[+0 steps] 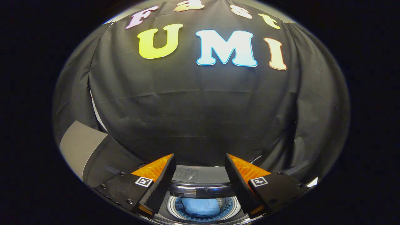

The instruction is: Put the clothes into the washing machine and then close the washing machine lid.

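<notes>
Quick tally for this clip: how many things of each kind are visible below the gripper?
Light blue cloth bundle in the drum: 1
Top-loading washing machine with silver drum rim, lid open: 1
Open, empty gripper: 1
Total: 3

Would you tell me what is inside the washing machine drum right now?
A light blue cloth lies in the drum, seen between the open tool fingers. Anything beneath it is covered.

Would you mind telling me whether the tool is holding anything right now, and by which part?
Nothing is held. The tool is open, its fingers apart above the washing machine, with blue clothes lying in the drum below.
</notes>
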Action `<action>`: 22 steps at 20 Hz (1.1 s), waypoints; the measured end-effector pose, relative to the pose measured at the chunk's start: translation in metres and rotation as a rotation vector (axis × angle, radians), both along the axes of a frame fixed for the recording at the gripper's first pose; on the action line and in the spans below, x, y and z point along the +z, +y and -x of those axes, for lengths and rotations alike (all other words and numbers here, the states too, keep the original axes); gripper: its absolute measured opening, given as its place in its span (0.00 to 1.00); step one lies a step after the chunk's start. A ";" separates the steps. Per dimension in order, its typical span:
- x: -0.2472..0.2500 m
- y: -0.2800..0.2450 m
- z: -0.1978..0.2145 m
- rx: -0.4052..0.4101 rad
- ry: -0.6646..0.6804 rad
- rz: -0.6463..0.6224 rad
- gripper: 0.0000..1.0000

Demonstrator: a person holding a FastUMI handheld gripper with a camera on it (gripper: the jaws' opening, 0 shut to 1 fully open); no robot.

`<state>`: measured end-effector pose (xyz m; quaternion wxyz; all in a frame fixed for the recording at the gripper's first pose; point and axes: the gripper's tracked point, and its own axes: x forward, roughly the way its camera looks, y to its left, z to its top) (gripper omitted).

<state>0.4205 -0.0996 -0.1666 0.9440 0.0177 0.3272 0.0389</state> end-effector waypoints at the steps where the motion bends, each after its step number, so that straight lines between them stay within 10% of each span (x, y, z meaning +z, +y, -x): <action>1: 0.000 0.000 0.006 -0.002 0.000 -0.001 0.97; 7: -0.011 0.001 0.053 -0.004 0.002 -0.003 0.97; 22: -0.012 -0.001 0.317 0.014 -0.203 -0.020 0.97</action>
